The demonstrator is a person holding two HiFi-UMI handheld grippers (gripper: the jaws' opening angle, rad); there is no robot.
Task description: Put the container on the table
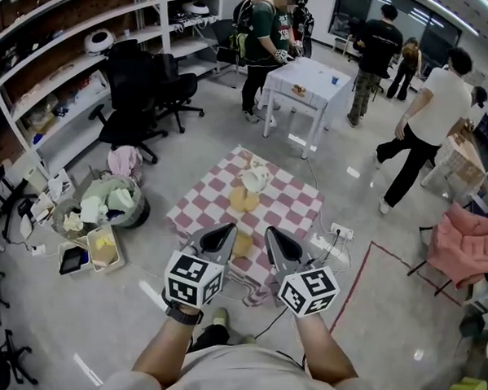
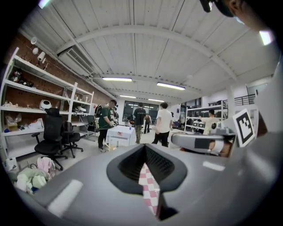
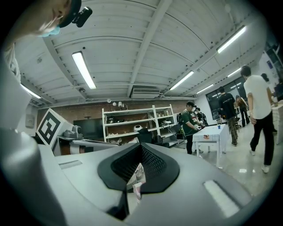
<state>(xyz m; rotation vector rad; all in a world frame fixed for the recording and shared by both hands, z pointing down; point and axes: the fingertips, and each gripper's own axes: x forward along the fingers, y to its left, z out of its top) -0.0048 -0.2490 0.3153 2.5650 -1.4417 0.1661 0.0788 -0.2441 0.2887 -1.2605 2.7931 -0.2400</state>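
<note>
On the floor lies a pink-and-white checked cloth (image 1: 287, 202). A cream-white container (image 1: 255, 178) sits on its far part, with two tan flat items (image 1: 244, 200) nearer me. The white table (image 1: 307, 82) stands beyond the cloth, with small things on top; it also shows in the left gripper view as the white table (image 2: 120, 133) and in the right gripper view (image 3: 212, 134). My left gripper (image 1: 227, 229) and right gripper (image 1: 272, 232) hang side by side high above the cloth's near edge. Both are shut and hold nothing. Only a strip of cloth shows through each slit (image 2: 148, 185) (image 3: 137, 176).
Several people stand around and beyond the table. Black office chairs (image 1: 136, 90) and white shelving (image 1: 65, 44) line the left. A basket of clutter (image 1: 106, 204) and a tray sit left of the cloth. A power strip (image 1: 341, 231), its cables and a red tape line (image 1: 358, 270) lie to the right.
</note>
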